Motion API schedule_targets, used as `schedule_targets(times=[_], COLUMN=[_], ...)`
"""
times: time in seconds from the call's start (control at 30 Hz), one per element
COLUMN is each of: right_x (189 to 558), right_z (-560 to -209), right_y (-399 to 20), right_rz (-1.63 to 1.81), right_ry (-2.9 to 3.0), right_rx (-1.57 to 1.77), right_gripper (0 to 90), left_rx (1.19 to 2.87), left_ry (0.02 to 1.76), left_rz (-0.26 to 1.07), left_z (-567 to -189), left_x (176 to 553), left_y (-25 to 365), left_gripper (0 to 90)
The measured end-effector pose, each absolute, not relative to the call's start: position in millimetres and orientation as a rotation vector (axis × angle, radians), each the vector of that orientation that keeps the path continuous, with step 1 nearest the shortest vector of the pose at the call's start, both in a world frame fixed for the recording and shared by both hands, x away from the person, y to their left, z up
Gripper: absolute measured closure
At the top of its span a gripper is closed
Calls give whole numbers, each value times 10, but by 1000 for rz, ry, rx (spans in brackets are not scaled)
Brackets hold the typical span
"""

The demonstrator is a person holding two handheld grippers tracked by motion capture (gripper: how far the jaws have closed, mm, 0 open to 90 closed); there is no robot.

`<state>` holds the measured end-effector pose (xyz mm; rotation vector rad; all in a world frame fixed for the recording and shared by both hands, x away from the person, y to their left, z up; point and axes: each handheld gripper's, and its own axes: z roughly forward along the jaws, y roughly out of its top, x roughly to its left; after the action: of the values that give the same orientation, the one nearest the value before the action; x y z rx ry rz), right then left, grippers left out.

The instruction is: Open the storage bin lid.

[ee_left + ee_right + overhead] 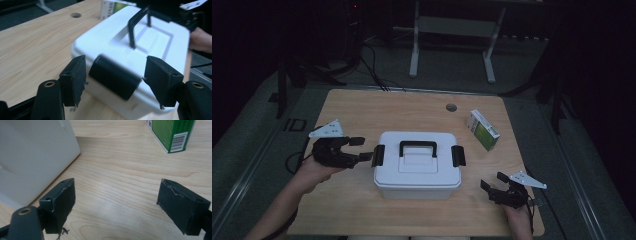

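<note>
A white box (417, 167) with a black handle (417, 147) sits mid-table (362, 107). The left gripper (360, 149) is at the box's left latch (113, 80), jaws released on either side of it, not touching. The right gripper (493, 182) rests near the box's right front corner, jaws wide and empty. A green carton (482, 129) stands beyond.

High view: fixed overhead at the table's (362, 107) near edge, facing forward and down, far. Left gripper view: close, low, facing the white box's (140, 42) end. Right gripper view: close, facing the tabletop. Shared: white box, green carton (175, 132).
</note>
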<state>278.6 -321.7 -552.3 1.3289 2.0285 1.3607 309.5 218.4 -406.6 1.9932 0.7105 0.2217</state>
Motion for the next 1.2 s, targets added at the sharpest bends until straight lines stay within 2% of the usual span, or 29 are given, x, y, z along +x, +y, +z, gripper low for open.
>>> schedule_targets(times=[0.63, 0.87, 0.9, 1.2], right_x=[2765, 2759, 2760, 2758], right_z=[-5521, -5524, -5525, -5529], right_y=[-3155, -3154, -3156, -3178], right_rz=[1386, 1396, 1397, 1405], right_ry=[2073, 2080, 2079, 2077], right_rx=[1281, 1281, 1280, 1285], right_gripper=[146, 147, 146, 147], left_rx=[2091, 2168, 2174, 2248], left_ry=[540, 499, 477, 391], left_rz=[128, 98, 76, 48], left_z=[-3946, -3953, -3952, -3913], left_x=[3497, 3594, 3618, 3687], left_y=[1520, 1287, 1225, 1000], left_gripper=[350, 407, 444, 585])
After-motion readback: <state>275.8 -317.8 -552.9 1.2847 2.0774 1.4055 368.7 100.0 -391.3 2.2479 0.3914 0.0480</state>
